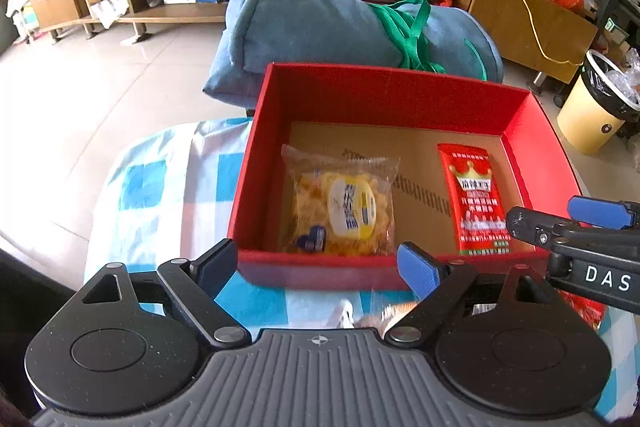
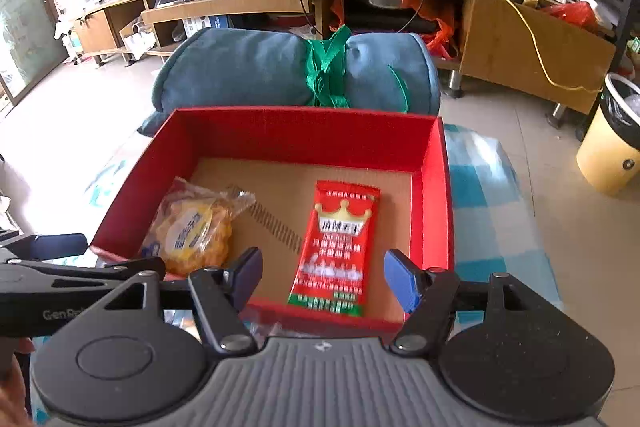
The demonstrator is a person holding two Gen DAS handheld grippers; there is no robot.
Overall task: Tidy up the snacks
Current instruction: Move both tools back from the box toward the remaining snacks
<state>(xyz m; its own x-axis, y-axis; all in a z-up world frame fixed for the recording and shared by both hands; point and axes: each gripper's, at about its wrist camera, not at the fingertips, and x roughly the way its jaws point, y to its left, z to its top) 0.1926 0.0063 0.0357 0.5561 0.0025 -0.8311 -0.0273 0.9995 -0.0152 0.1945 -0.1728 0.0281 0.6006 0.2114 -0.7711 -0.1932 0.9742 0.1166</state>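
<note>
Both tools hang over the near edge of the red box, and you are holding nothing in either. Your left tool (image 1: 316,267) fills the bottom of the left wrist view with its jaws spread wide; its dark left pad sits at the box's near left corner and its blue right pad (image 1: 418,273) lies over the near wall. Nothing is between them but the box edge and the checked cloth under it.

Starting at the left of that view, the blue-and-white checked cloth (image 1: 160,187) covers the surface, and the red box (image 1: 400,91) stands on it in the middle of the frame. Inside the box, on its brown cardboard floor, the yellow snack packet (image 1: 340,203) lies at lower left, and the red snack packet (image 1: 476,199) lies at lower right, well apart from it. At the bottom centre of the frame, between the left tool's arms, a clear wrapper (image 1: 376,311) lies on the cloth outside the box; what is in it is too blurred to tell.

Your right tool (image 2: 324,277) shows at the bottom of the right wrist view, its jaws partly open with the lower end of the red packet seen between them, the pads not pressing on it. Behind the box, across the upper middle of both views, lies a rolled blue blanket (image 1: 320,23) tied with a green strap (image 1: 408,27). At far right stands a yellow bin (image 1: 588,119) on the floor.
</note>
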